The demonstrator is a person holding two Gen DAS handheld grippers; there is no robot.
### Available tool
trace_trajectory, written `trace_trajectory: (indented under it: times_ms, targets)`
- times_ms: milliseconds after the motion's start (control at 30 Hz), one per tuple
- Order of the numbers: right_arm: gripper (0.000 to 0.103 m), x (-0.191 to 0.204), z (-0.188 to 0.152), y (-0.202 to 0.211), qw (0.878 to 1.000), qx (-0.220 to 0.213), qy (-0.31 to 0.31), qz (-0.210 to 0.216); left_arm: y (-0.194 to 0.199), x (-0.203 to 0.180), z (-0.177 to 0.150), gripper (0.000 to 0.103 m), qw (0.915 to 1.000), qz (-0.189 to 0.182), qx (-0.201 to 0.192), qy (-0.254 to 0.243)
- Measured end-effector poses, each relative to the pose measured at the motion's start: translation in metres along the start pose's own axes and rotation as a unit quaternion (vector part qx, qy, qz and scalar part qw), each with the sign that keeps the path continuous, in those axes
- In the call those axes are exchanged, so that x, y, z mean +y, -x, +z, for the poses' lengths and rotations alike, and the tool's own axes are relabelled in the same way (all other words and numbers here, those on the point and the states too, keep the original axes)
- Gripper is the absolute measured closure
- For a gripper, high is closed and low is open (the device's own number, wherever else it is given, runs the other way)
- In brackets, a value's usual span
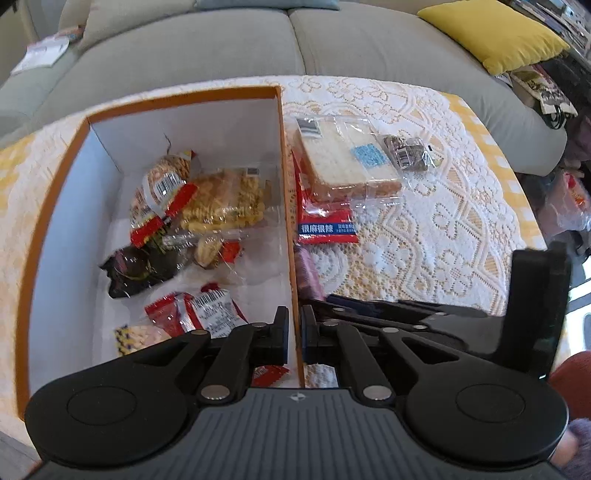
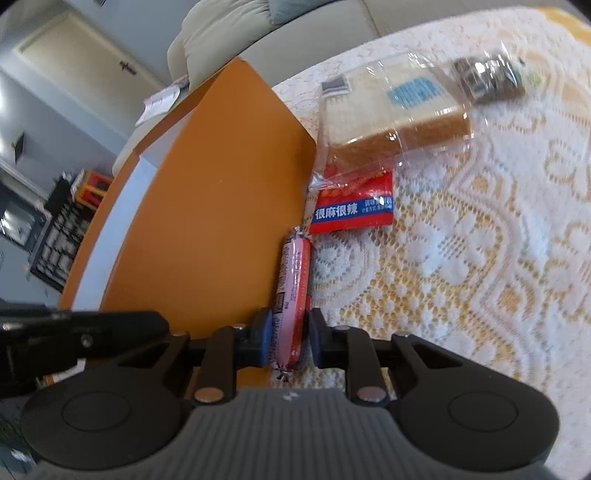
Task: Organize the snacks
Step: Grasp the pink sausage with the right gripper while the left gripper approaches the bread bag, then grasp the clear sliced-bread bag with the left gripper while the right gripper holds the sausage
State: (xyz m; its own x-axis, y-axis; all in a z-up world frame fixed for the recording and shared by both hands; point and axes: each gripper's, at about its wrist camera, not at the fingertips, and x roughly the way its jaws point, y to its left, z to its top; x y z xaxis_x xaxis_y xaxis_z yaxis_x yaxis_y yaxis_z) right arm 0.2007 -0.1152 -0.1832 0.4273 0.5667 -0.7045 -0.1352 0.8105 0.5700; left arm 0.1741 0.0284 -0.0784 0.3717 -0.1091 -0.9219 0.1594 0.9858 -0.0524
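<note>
Snacks fill the orange-walled box (image 1: pixel 284 155) that takes up the left half of my left wrist view: a bag of yellow twisted crackers (image 1: pixel 225 201) near the middle, a red-edged packet with a barcode (image 1: pixel 162 192) leaning on its left side, a dark wrapped snack (image 1: pixel 136 269) below those, and two more red packets (image 1: pixel 195 314) close to the bottom of the frame. My left gripper (image 1: pixel 295 332) sits low in the centre of that view with one finger inside the box and one outside, the two pinching the box's right wall between them. On the lace tablecloth (image 1: pixel 424 229) to the right of the box lie a clear bag of sliced bread (image 1: pixel 347 158), resting partly on a red and blue packet (image 1: pixel 327 225), and a small dark wrapped snack (image 1: pixel 406 151) just beside the bread's upper right corner. In the right wrist view my right gripper (image 2: pixel 290 339) is at lower centre, its fingers (image 2: pixel 264 339) on either side of a pink sausage stick (image 2: pixel 293 288) that lies on the cloth right against the box's outer wall (image 2: pixel 207 221). The left pad touches it; a thin gap shows at the right pad, so the tongs are narrowly spread. Further up that frame are the red and blue packet (image 2: pixel 351 210), the bread (image 2: pixel 395 122), and the blurred dark snack (image 2: pixel 487 79). A grey sofa (image 1: pixel 295 40) with a yellow cushion (image 1: pixel 495 33) runs along the top of the left view.
</note>
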Motion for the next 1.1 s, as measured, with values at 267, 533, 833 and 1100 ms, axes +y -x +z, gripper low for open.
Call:
trace_trajectory:
  times_ms: [267,533,833,1100]
  targets:
    - [0.085,-0.020,0.015,0.044,0.998,-0.002,0.015,-0.053,0.018,-0.015,0.010,0.087,0.9958,0.046,-0.046,-0.065]
    - [0.085,-0.048,0.031,0.083,0.984,-0.043,0.093,-0.148,0.024,-0.047,0.034,0.087,0.9835,0.047,-0.082,-0.155]
    - [0.085,-0.090,0.038,0.077,0.984,-0.044,0.077,-0.156,-0.029,-0.106,0.046,0.059,0.9342,0.078,-0.071,-0.341]
    - [0.076,-0.102,0.043,0.069,0.988,-0.070,0.077,-0.115,-0.081,-0.124,0.039,0.048,0.8639,0.088,-0.050,-0.493]
